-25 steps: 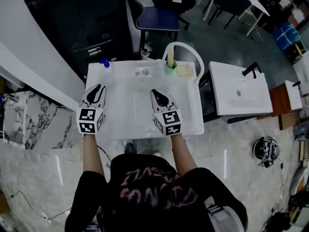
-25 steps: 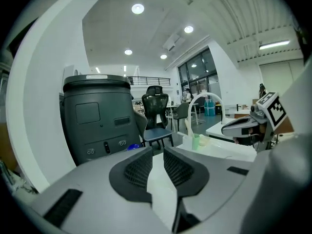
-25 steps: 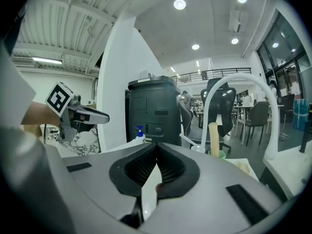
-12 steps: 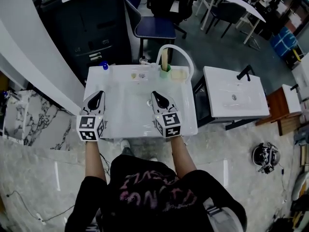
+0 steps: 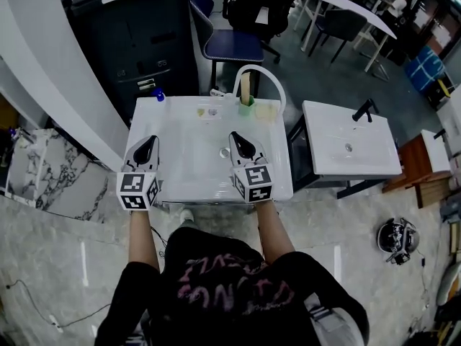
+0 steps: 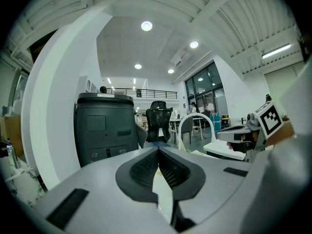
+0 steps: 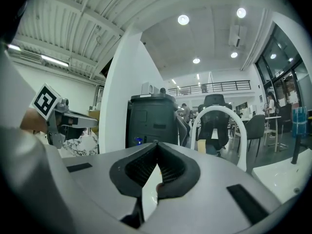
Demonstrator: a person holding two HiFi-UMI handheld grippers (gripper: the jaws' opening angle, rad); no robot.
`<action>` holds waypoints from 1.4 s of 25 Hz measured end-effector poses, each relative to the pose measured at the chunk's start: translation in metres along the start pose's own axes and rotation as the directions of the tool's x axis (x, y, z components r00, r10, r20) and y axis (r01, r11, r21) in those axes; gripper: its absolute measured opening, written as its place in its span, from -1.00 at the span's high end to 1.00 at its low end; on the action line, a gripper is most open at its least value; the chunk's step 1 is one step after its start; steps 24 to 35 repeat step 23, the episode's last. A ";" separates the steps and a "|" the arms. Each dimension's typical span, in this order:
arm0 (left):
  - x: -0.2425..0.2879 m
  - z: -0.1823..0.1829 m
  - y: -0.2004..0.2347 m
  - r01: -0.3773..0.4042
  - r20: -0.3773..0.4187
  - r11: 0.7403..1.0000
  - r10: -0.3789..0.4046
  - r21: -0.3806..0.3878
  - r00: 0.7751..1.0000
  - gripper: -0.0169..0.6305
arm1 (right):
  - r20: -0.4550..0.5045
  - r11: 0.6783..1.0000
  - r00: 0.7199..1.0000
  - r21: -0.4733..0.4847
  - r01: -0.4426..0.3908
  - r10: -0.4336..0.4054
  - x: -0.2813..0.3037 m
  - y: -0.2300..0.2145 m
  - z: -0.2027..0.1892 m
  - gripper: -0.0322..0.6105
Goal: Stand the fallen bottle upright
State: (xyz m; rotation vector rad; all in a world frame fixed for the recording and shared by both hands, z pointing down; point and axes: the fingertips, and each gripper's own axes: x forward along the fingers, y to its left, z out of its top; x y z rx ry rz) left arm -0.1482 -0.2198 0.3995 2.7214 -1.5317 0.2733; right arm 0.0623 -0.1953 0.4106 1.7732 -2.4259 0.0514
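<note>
Well, we hold both tools level over the near half of the white desk point(image 5: 284, 186). The left gripper point(image 5: 148, 141) hangs over the desk's left edge and the right gripper point(image 5: 237, 137) near its middle, the two well apart. The left gripper's fingers point(image 6: 144, 167) are clenched tip to tip with nothing between them. The right gripper's fingers point(image 7: 141, 168) meet the same way, also empty.

The bottle point(image 5: 158, 96), small with a blue cap, sits at the far left corner of the desk, ahead of the left gripper and apart from it. It seems to stand cap up, though it is too small for us to be sure. Only bare white desk lies between it and the left fingertips.

Just left of the right gripper's tip lies a small grey round thing point(image 5: 225, 152) that we cannot identify. Along the far edge we see two tiny objects point(image 5: 206, 110), a green cup point(image 5: 247, 104) with a pale stick in it, and a yellowish sponge point(image 5: 265, 109), under a white arched tube point(image 5: 278, 92). Behind the desk stand a dark cabinet point(image 5: 137, 34) and a blue chair point(image 5: 232, 46). To the right a second white basin top point(image 5: 338, 164) carries a black tap point(image 5: 364, 108).
</note>
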 end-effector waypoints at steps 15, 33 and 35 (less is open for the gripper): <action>-0.011 0.000 -0.001 -0.010 0.023 1.000 0.010 -0.009 1.000 0.90 | 0.010 1.000 1.000 -0.008 0.002 -0.002 -0.002 0.002 0.003 0.89; -0.017 -0.005 -0.003 -0.025 0.021 0.999 0.025 -0.031 0.999 0.90 | 0.012 1.000 1.000 0.006 -0.006 0.006 -0.007 0.006 0.000 0.89; -0.017 -0.005 -0.003 -0.025 0.021 0.999 0.025 -0.031 0.999 0.90 | 0.012 1.000 1.000 0.006 -0.006 0.006 -0.007 0.006 0.000 0.89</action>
